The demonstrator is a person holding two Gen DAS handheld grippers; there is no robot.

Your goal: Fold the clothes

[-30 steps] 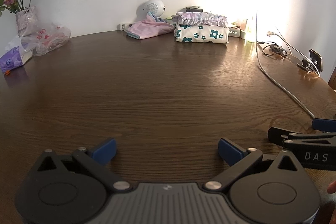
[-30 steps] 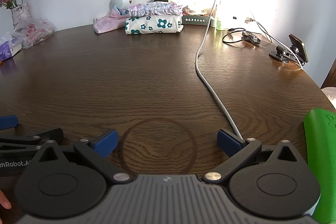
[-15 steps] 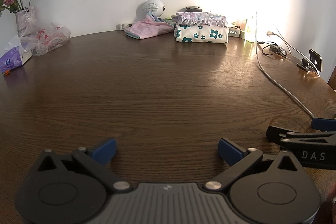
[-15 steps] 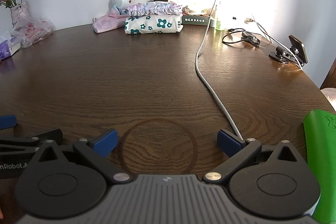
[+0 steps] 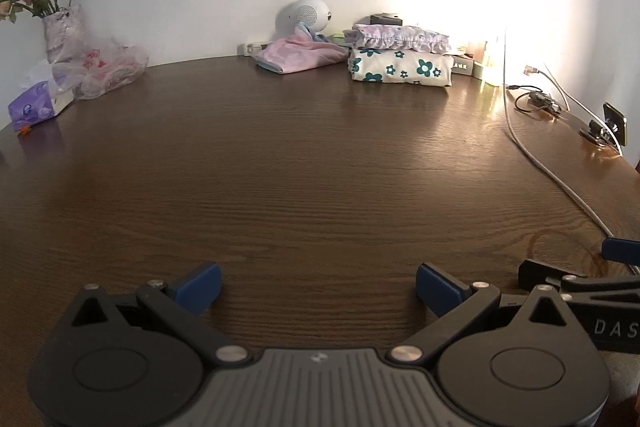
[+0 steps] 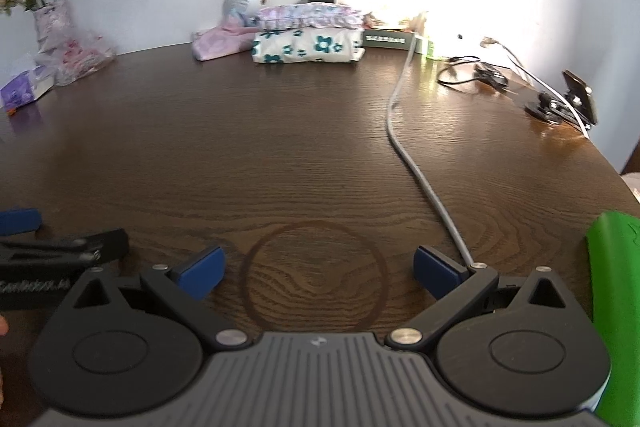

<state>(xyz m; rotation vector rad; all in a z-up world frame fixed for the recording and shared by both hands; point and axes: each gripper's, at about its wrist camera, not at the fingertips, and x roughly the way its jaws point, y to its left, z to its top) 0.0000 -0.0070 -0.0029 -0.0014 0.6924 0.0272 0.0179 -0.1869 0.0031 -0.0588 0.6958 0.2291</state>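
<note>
- Left gripper (image 5: 318, 285), nearest in its own wrist view: jaws spread wide, blue pads apart, nothing between them, only bare wood beneath.
- Right gripper (image 6: 318, 273), just beside the left one: jaws equally wide and empty, straddling a faint ring mark (image 6: 316, 277) on the dark brown wooden table (image 5: 300, 167).
- Bright green fabric-like item (image 6: 612, 307) at the right edge of the right wrist view: cropped, so its nature and axis cannot be told.
- Grey cable (image 6: 416, 163): runs from near the right gripper toward the far edge.
- Folded white cloth with teal flowers (image 5: 400, 71), topped by a frilled lilac cloth (image 5: 400, 37): far edge, long axis left to right, parallel to the wall.
- Crumpled pink garment (image 5: 300, 55): beside the stack, unfolded, no clear axis.
- Judged step: between garments; next calls for fetching an unfolded piece and spreading it flat.
</note>
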